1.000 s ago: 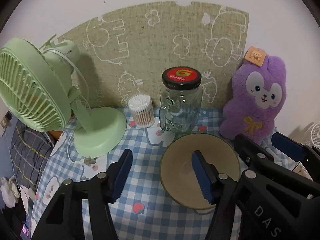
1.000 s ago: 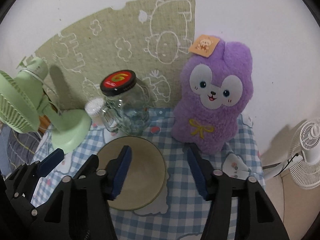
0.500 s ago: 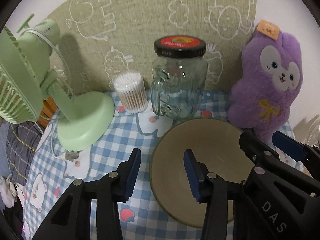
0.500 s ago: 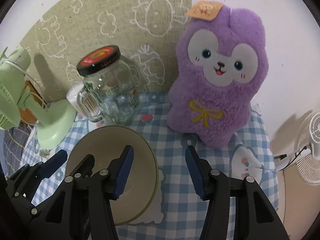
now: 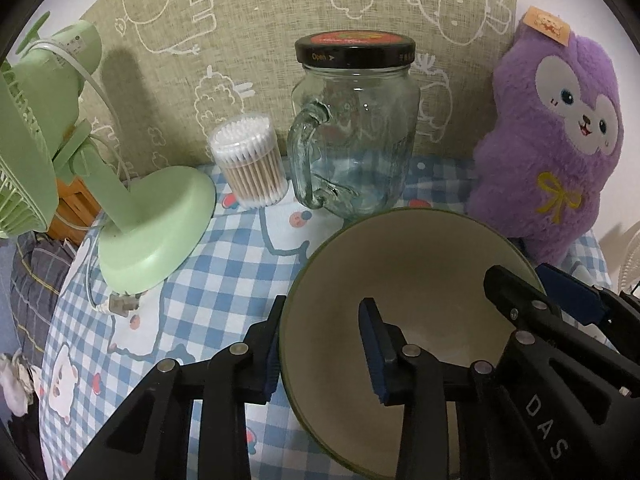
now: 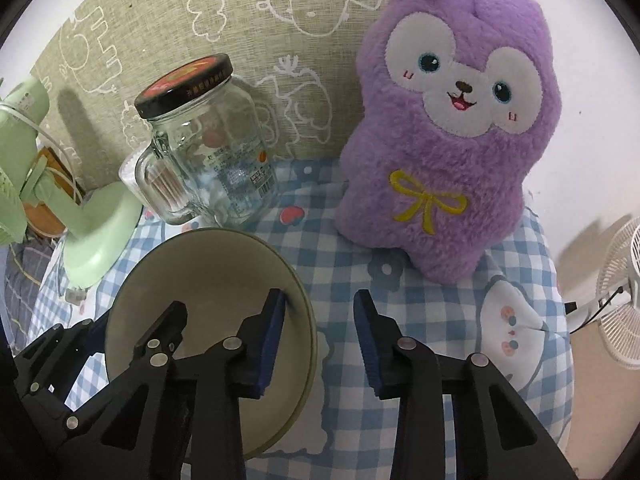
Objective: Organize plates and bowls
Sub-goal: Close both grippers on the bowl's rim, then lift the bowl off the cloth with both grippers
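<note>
A beige bowl [image 5: 420,264] with a thin green rim stands on the blue checked tablecloth [image 5: 208,280]. My left gripper [image 5: 322,320] straddles its left rim, one pad outside the wall and one inside. The jaws are closing, and the inner pad is clear of the wall. In the right wrist view the bowl [image 6: 208,280] sits at lower left. My right gripper [image 6: 320,300] straddles its right rim, with the left pad inside and the right pad over the cloth. These jaws are closing too, with a gap left at the wall.
Just behind the bowl stand a glass jar mug [image 5: 352,136] with a black lid and a tub of cotton swabs [image 5: 250,168]. A green desk fan [image 5: 156,232] is at the left. A purple plush toy [image 6: 448,140] leans on the wall at right, and a white fan [image 6: 620,312] stands beyond the table edge.
Both grippers have come down toward the bowl and their jaws have narrowed. The bowl looms larger, and each gripper now has the rim between its fingers.
</note>
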`<state>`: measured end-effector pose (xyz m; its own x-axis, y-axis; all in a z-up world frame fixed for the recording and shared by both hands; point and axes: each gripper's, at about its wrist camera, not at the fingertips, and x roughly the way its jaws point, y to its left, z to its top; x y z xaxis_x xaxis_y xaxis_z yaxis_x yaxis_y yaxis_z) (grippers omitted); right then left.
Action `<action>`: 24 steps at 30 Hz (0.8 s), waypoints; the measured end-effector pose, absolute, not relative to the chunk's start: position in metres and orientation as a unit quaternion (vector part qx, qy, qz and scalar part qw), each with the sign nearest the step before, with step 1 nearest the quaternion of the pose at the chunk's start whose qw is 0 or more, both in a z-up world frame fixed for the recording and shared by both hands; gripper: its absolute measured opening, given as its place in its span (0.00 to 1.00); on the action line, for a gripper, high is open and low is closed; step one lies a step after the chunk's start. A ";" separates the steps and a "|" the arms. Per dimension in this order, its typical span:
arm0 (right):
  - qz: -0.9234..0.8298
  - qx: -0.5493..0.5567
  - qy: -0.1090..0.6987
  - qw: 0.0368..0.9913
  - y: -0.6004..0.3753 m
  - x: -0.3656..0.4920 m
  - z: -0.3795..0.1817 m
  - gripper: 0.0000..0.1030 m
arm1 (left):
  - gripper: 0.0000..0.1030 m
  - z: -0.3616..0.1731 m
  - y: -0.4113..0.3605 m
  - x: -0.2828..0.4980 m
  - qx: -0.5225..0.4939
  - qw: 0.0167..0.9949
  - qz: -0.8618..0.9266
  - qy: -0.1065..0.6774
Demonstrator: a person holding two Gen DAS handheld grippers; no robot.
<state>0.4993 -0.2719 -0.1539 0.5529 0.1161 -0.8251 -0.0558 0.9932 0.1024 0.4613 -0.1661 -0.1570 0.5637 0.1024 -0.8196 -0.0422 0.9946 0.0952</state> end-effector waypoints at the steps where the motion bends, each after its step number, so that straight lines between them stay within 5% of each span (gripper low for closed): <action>1: 0.052 0.033 0.471 0.880 -0.271 0.500 -0.154 0.33 | 0.32 -0.157 -0.166 0.461 0.032 0.884 0.042 0.465; 6: 0.064 0.035 0.475 0.877 -0.265 0.500 -0.156 0.20 | 0.24 -0.159 -0.163 0.462 0.029 0.883 0.054 0.466; 24: 0.055 0.035 0.484 0.873 -0.267 0.495 -0.151 0.20 | 0.21 -0.157 -0.162 0.460 0.028 0.875 0.054 0.480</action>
